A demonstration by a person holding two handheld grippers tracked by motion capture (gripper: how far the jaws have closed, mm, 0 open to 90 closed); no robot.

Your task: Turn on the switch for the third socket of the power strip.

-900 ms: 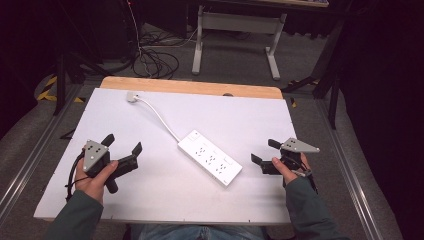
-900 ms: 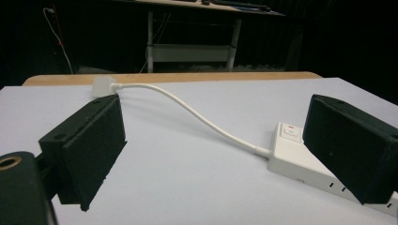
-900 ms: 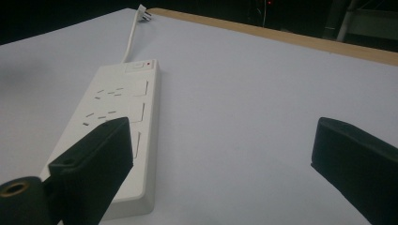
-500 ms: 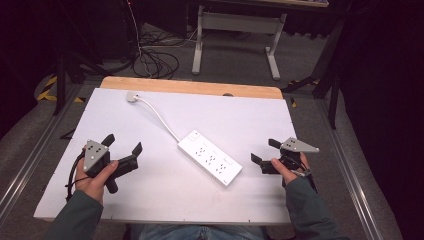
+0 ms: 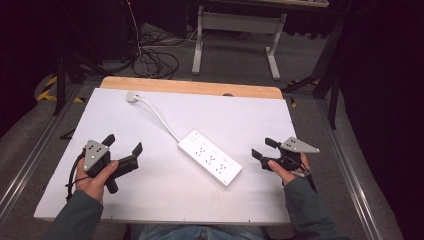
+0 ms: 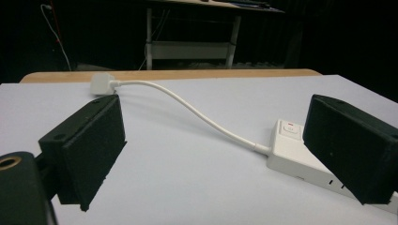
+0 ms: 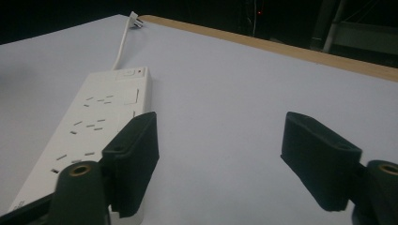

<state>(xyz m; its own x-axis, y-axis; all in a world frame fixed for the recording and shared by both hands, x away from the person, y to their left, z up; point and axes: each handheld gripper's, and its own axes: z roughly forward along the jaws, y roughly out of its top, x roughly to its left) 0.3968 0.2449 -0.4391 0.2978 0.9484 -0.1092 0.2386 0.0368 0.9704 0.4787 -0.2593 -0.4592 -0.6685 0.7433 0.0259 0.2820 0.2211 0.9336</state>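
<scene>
The left gripper (image 5: 121,150) rested on the white table (image 5: 310,120) with its jaws spread and empty, the power strip (image 5: 210,157) lay diagonally at mid-table between the hands, and the right gripper (image 5: 262,148) sat beyond it, likewise released. Nothing had been grasped, so whatever work was intended seemingly remained ahead. The left gripper view showed the plug (image 6: 102,84) and curving cable (image 6: 197,115); the right gripper view revealed the strip's socket holes.

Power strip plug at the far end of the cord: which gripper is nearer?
Left. The left gripper sits below the plug on the table's left side; the right gripper is across the table, past the power strip.
</scene>
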